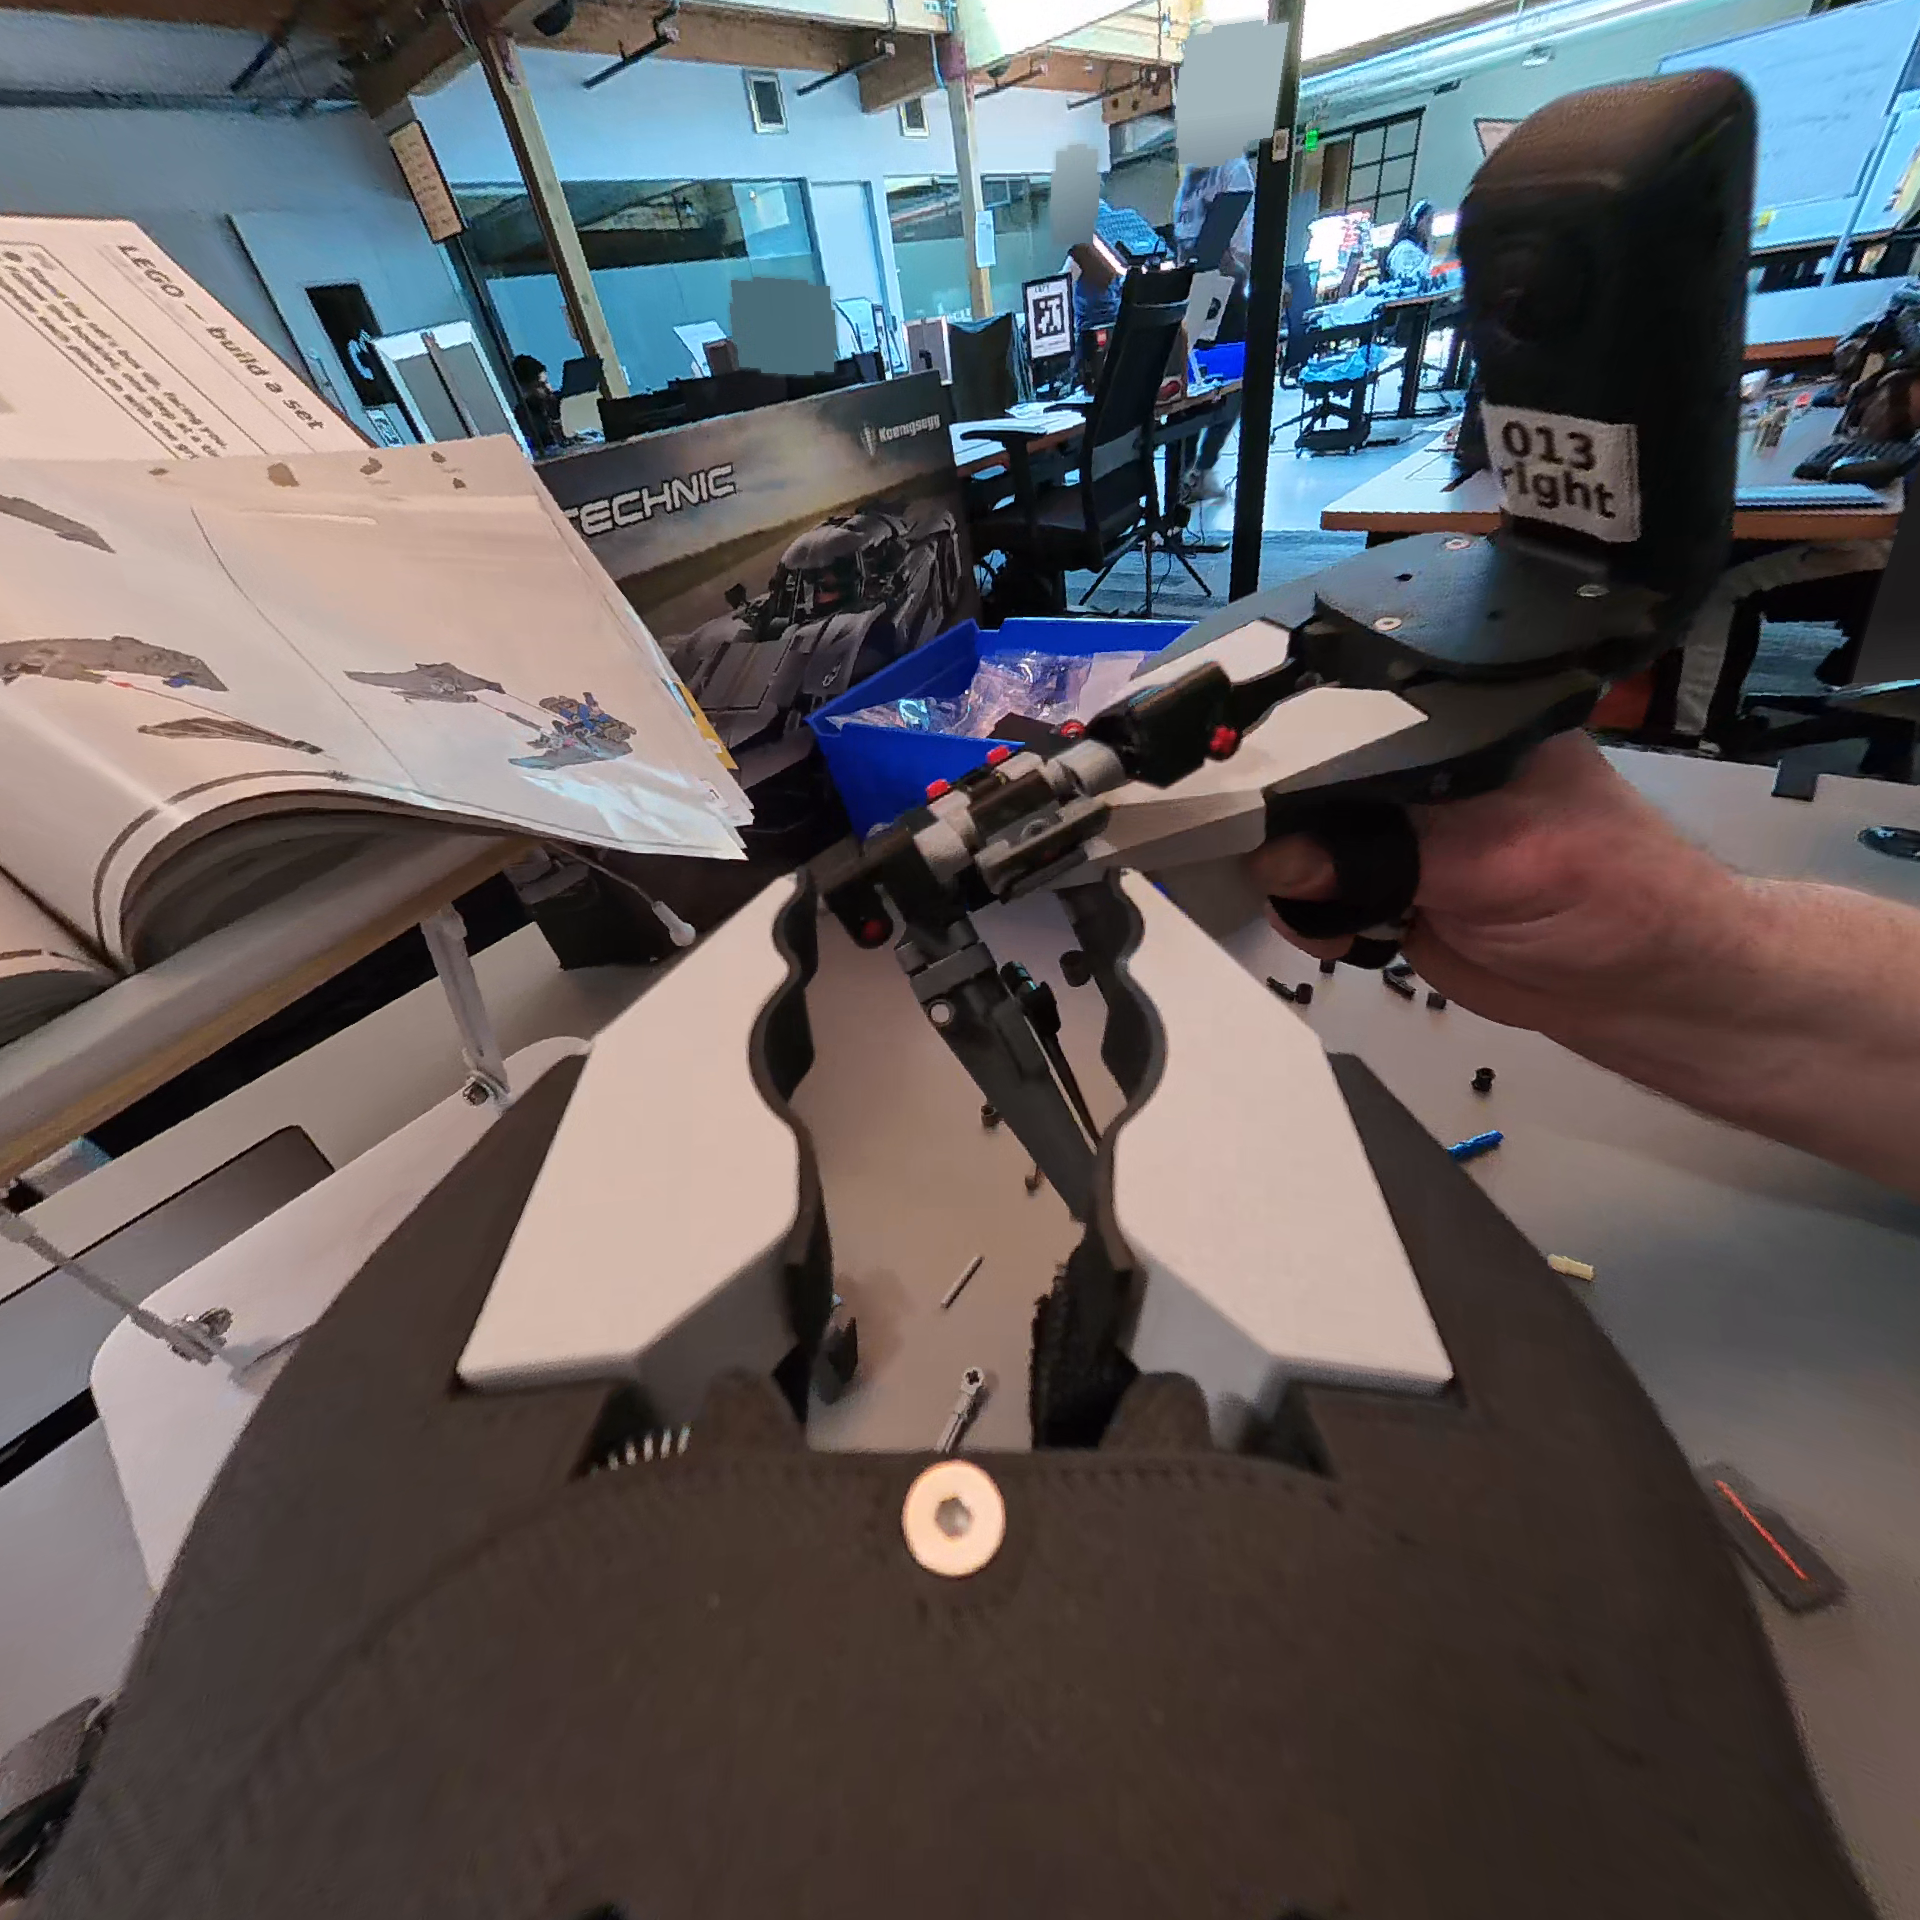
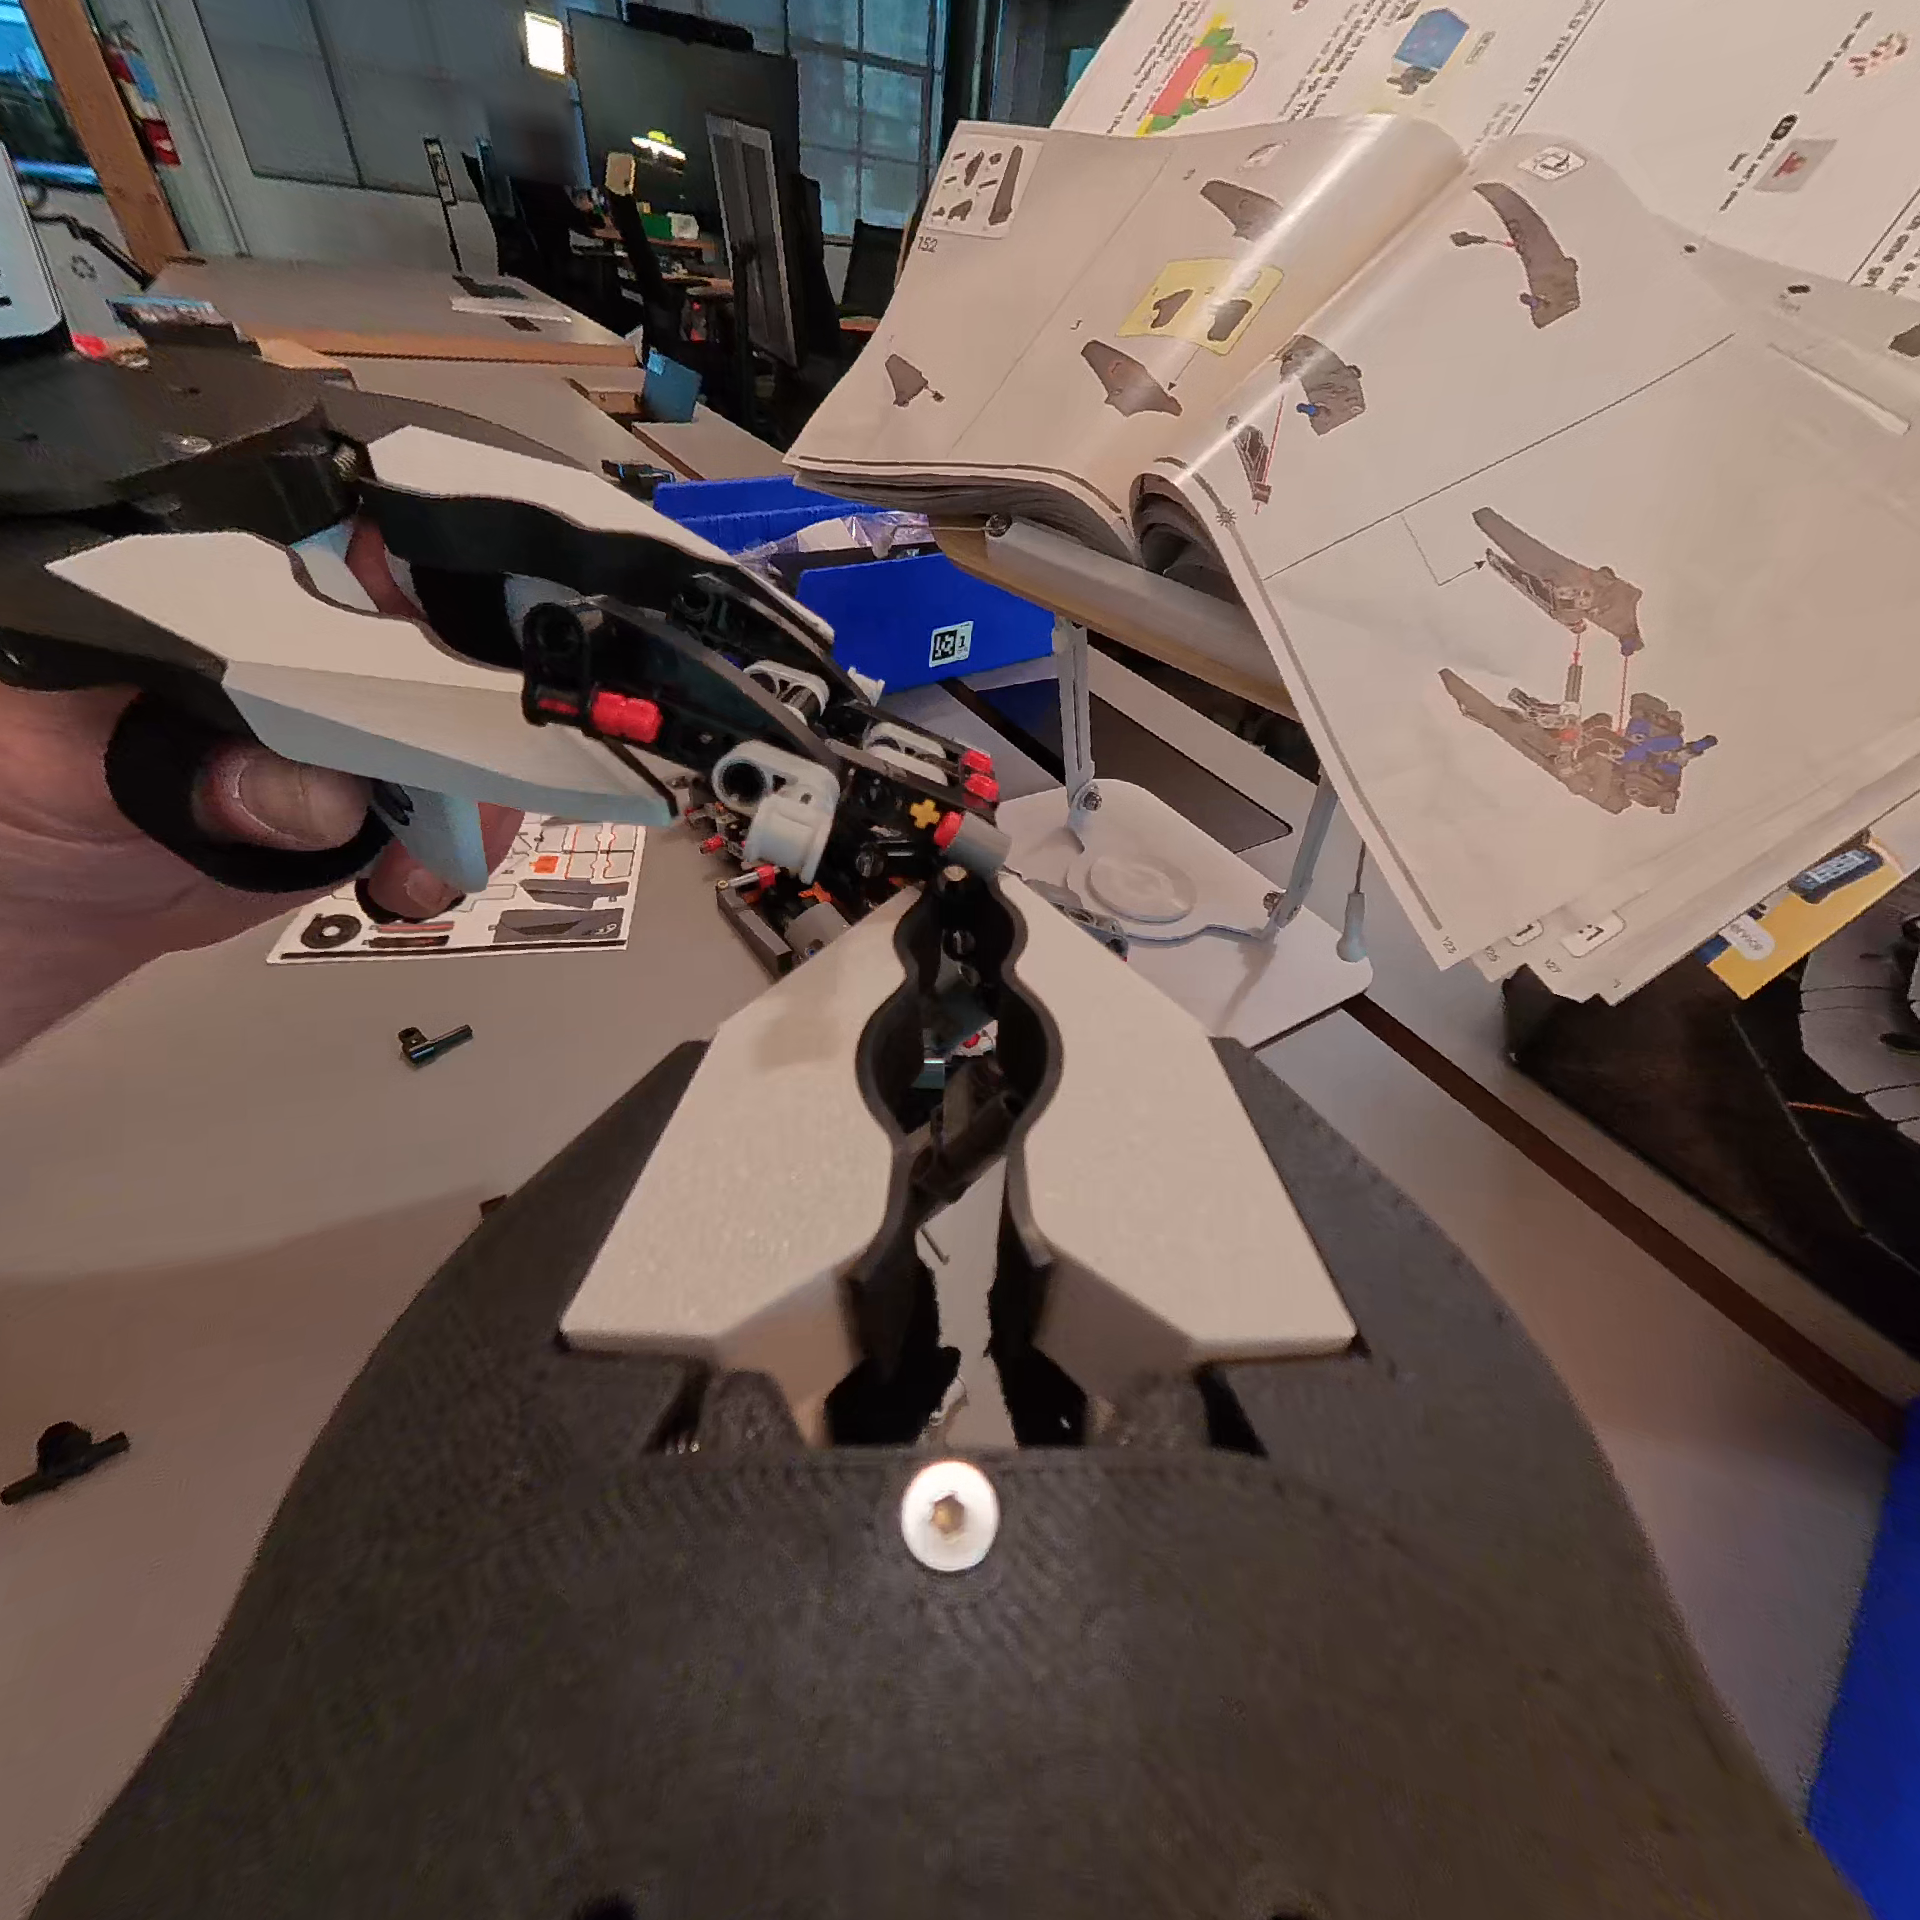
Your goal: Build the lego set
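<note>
A dark lego assembly (image 1: 997, 821) with grey connectors and red pins is held in the air between both grippers. A long dark panel (image 1: 1023, 1081) hangs from it, down between my left fingers. My left gripper (image 1: 956, 904) is closed across the assembly's width. In the right wrist view it (image 2: 748, 717) comes in from the left and clamps the black part (image 2: 665, 665). My right gripper (image 2: 961, 904) is shut on the other end of the assembly (image 2: 951, 966). In the left wrist view it (image 1: 1081, 779) comes in from the right, held by a hand (image 1: 1558, 914).
An open instruction booklet (image 1: 364, 644) (image 2: 1351, 416) lies on a stand behind. A blue bin (image 1: 894, 748) (image 2: 894, 613) holds bags of parts, next to the set's box (image 1: 790, 551). A sticker sheet (image 2: 488, 894), another sub-assembly (image 2: 790, 925) and loose pins (image 2: 434, 1042) (image 1: 1475, 1143) lie on the grey table (image 2: 260, 1195). The tips of one gripper are about 5 cm away from the tips of the other.
</note>
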A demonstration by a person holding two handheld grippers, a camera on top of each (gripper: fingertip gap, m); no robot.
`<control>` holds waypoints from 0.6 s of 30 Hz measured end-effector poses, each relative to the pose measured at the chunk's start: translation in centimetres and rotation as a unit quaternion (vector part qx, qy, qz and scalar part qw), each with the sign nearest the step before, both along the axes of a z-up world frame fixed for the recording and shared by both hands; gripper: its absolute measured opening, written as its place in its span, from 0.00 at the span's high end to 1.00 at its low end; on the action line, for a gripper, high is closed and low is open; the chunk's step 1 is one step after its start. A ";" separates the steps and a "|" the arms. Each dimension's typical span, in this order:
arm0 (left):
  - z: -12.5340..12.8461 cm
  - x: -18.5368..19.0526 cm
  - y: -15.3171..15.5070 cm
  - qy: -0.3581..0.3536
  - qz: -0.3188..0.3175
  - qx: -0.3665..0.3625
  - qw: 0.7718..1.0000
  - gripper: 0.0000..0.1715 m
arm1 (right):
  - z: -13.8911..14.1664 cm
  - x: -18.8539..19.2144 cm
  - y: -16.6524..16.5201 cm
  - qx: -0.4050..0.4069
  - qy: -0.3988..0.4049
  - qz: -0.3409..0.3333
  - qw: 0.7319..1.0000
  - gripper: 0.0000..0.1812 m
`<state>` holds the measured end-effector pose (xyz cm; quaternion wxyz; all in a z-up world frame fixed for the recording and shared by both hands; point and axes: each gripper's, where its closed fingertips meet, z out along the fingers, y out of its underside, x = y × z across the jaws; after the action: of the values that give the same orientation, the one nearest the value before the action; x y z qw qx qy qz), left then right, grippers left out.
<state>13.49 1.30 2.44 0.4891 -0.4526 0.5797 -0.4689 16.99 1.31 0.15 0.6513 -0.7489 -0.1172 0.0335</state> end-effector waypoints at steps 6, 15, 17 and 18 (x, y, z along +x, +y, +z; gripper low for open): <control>0.0 0.2 -0.3 -0.003 -0.004 0.001 1.000 0.72 | 0.0 -0.5 0.0 0.000 -0.014 0.004 1.000 0.98; 0.0 0.1 -0.4 -0.003 -0.008 0.002 1.000 0.72 | 0.0 -0.7 0.0 0.002 -0.006 0.011 1.000 0.98; 0.0 0.0 -0.4 -0.004 -0.010 0.000 1.000 0.72 | 0.0 -0.7 0.0 0.003 0.006 0.016 1.000 0.98; -0.1 0.0 -0.4 -0.003 -0.010 0.000 1.000 0.72 | 0.0 -0.8 0.1 0.003 0.011 0.019 1.000 0.98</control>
<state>13.46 0.89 2.36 0.4866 -0.4452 0.5828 -0.4748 16.23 1.37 0.17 0.6539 -0.7444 -0.1241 0.0536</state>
